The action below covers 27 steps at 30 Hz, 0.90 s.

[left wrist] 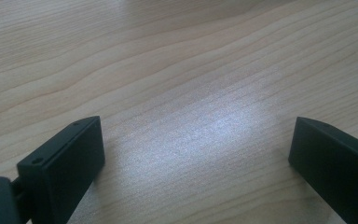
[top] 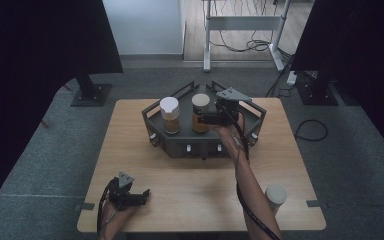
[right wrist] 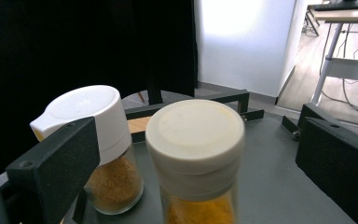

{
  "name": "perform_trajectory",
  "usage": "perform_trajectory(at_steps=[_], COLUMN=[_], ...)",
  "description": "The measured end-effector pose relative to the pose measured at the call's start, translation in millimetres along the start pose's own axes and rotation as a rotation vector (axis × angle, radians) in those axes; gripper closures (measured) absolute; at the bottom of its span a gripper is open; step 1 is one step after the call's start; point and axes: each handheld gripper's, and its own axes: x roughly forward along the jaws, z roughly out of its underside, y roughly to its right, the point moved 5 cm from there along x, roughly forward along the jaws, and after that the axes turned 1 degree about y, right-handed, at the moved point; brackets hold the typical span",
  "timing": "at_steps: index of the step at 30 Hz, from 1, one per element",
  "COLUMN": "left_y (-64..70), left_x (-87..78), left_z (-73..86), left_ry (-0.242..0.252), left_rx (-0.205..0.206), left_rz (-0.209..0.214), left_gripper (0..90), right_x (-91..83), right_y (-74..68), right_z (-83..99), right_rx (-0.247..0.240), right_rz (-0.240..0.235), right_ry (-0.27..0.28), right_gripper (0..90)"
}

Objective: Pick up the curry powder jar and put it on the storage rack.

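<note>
A dark grey tray [top: 200,148] with low rails stands at the far middle of the wooden table [top: 195,185]. Two glass spice jars are upright in it: one with a white flip-cap [top: 170,115] on the left, one with a cream round lid [top: 200,112] beside it. My right gripper [top: 202,120] reaches into the tray with its jaws on either side of the cream-lidded jar [right wrist: 195,140], open, a gap on each side. The white-capped jar [right wrist: 100,144] stands just behind the left jaw. My left gripper [top: 144,195] rests open near the table's front left, over bare wood [left wrist: 168,70].
A third jar with a pale lid [top: 275,196] stands near the table's front right corner, beside the right forearm. Black stand bases [top: 91,94] sit on the grey carpet beyond the table, and cables trail at the far right [top: 310,131].
</note>
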Motion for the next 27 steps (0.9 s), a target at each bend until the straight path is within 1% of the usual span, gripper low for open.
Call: perform_trajectory(at_steps=[5,12,18,27], left_y=[0.5,0.5,0.5,0.8], left_x=[0.1,0.1,0.2,0.2], left_z=[-0.1,-0.1,-0.1,-0.1], left_ry=[0.000,0.000,0.000,0.000], left_rx=[-0.002,-0.002,-0.003,-0.004], left_rz=[-0.002,-0.003,-0.003,-0.004], left_gripper=[3.0,3.0,3.0,3.0], right_x=[-9.6,-19.7,-30.8,-50.1], right_y=[-3.7,-9.0,-7.3,-9.0], right_z=[-0.4,2.3,2.7,5.0], right_rx=[-0.032,-0.073,-0.070,-0.096], right_rz=[0.008,0.010,0.015,0.021], right_ry=[0.018,0.009,0.009,-0.002], right_gripper=[0.0,0.0,0.0,0.0])
